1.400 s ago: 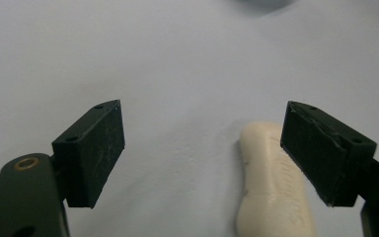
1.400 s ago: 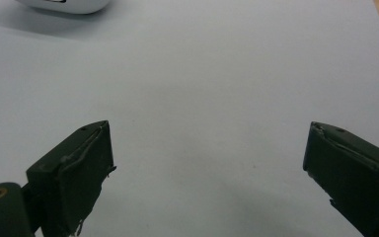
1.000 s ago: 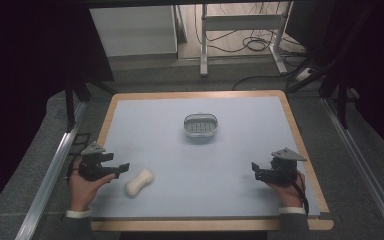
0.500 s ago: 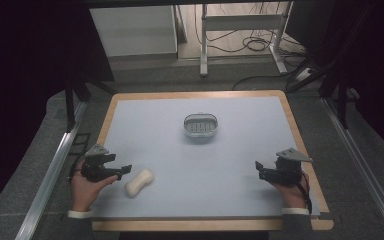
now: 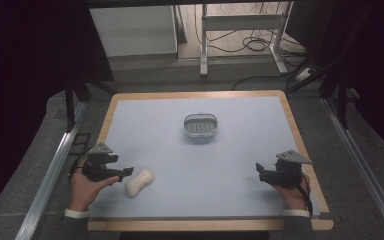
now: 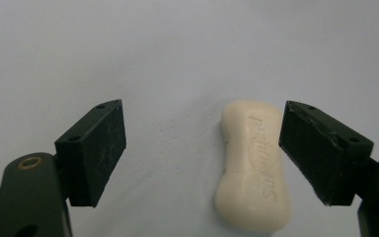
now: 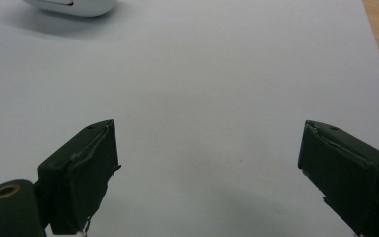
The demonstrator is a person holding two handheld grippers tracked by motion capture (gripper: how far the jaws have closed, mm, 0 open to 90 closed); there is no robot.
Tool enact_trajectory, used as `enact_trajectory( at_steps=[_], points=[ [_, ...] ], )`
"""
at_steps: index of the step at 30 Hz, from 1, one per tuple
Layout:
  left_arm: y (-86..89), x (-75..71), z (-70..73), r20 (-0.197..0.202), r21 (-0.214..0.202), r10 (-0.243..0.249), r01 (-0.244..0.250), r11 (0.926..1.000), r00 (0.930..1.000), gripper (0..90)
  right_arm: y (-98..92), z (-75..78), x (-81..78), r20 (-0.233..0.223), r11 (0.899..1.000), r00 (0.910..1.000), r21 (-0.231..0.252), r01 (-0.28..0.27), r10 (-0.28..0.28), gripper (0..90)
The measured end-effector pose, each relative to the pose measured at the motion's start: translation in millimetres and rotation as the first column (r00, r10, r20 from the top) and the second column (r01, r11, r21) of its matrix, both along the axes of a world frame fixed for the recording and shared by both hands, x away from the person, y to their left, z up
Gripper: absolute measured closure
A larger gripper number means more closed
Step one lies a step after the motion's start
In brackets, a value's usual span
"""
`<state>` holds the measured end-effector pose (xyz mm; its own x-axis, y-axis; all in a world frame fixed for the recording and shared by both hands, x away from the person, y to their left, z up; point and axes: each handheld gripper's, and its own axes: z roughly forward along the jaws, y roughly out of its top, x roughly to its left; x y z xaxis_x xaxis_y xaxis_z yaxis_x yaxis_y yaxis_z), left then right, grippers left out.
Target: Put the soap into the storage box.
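A cream bar of soap (image 5: 139, 182) lies on the pale blue table top at the front left. My left gripper (image 5: 126, 173) hovers just left of it, open. In the left gripper view the soap (image 6: 253, 166) lies between the spread jaws, close to the right-hand one, and my left gripper (image 6: 205, 153) touches nothing. A white soap dish (image 5: 200, 125) with a slotted floor stands at the table's middle. My right gripper (image 5: 260, 172) rests open near the front right edge; in the right gripper view it (image 7: 209, 177) has bare table between its jaws.
The table (image 5: 150, 120) has a wooden rim all round. A corner of the soap dish (image 7: 74, 6) shows at the top left of the right gripper view. Metal rails run along both sides of the table, and cables lie on the floor behind it.
My left gripper has crept a little right, towards the soap. My right hand has drifted slightly right and towards the front edge. The soap and dish stay put.
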<state>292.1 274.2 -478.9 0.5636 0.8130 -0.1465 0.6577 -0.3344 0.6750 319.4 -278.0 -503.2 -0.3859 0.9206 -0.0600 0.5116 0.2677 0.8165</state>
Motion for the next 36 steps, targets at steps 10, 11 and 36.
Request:
enact_trajectory(
  at_steps=[10, 11, 36],
  points=[
    [-8.2, -4.6, 6.6, -0.048, 0.037, -0.012, 0.014, 0.9992, 0.9988, 18.5, -0.5, 2.6, -3.3, 0.003, 1.0, 1.0, 0.003, -0.005, 0.005, 8.1],
    [-9.1, -5.0, 6.9, -0.051, 0.037, -0.013, 0.015, 0.9992, 0.9986, 18.6, -0.2, 2.5, -3.3, 0.001, 1.0, 1.0, 0.002, -0.007, 0.007, 8.1],
    [-47.2, -2.5, -14.0, -0.182, 0.158, -0.088, 0.118, 0.9805, 0.9793, 31.1, 5.5, -3.5, -1.0, -0.013, 1.0, 0.9999, -0.021, -0.006, 0.006, 8.1]
  ],
)
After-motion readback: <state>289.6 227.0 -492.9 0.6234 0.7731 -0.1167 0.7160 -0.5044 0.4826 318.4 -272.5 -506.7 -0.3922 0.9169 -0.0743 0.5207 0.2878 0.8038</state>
